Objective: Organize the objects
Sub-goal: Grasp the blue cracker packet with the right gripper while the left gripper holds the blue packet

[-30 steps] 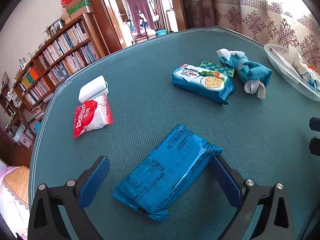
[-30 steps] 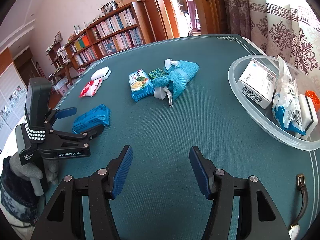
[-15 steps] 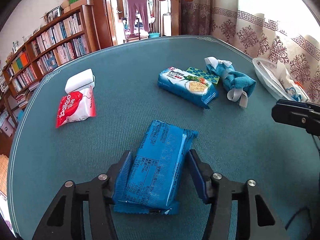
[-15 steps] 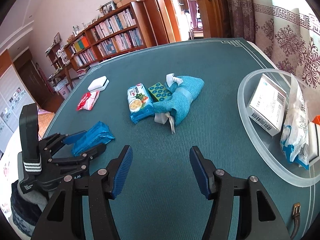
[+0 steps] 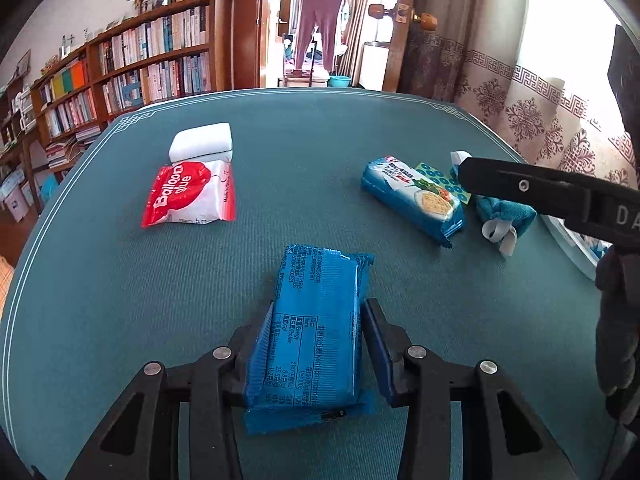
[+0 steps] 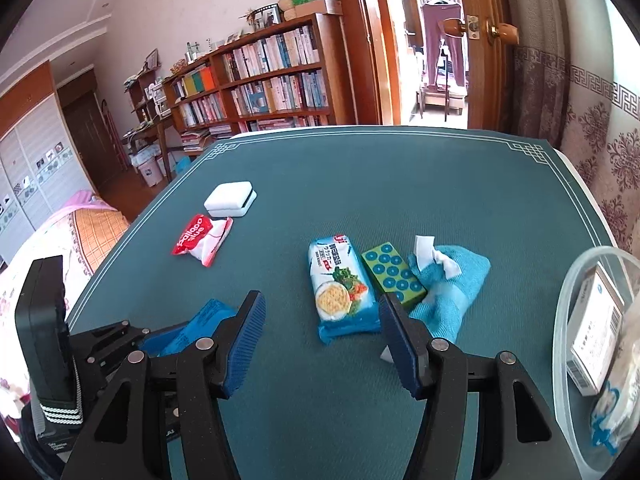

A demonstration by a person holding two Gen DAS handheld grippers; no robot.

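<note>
My left gripper (image 5: 316, 344) is closed on the dark blue snack packet (image 5: 316, 320), its 2 pads pressing the long sides while the packet lies flat near the counter's (image 5: 320, 140) near edge. My right gripper (image 6: 322, 340) hangs part open and empty above the light blue cracker packet (image 6: 340, 288). For a clean lift I judge it best to raise the packet level and slowly, since the soft wrapper may buckle or slip, then carry it toward the clear bowl (image 6: 568, 300) at the right edge, where a white box (image 6: 596, 344) already sits. Legible writing: "Balloon glue" on the red and white sachet (image 5: 188, 196) toward the left edge; the held packet shows a nutrition table too small to read.
</note>
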